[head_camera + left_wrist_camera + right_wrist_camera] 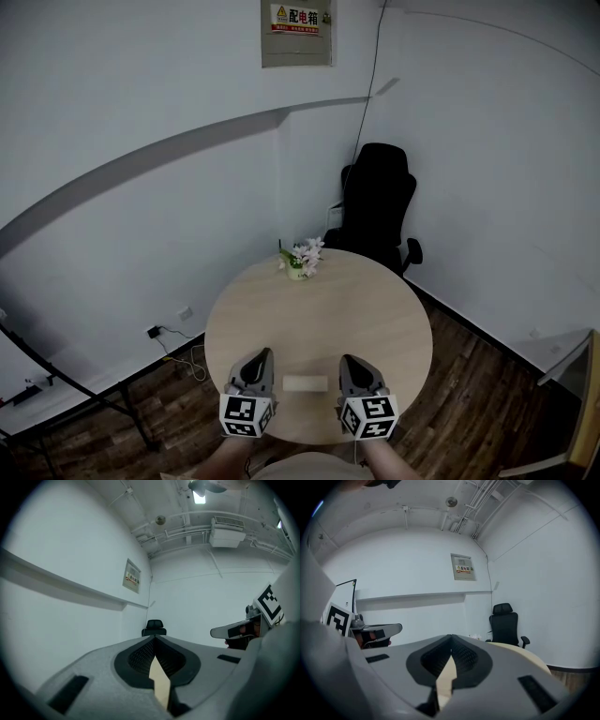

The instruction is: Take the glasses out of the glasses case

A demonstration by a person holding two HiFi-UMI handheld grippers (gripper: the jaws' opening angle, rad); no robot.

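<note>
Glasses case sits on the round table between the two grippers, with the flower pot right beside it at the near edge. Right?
One thing is off. The glasses case does lie on the table between the left gripper and the right gripper, but the flower pot stands at the far edge, well apart from it. The head view shows this.

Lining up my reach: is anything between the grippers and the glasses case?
Nothing visible. The glasses case lies on the bare table between the left gripper and the right gripper, both shut. The flower pot stands at the far edge, clear of them.
</note>
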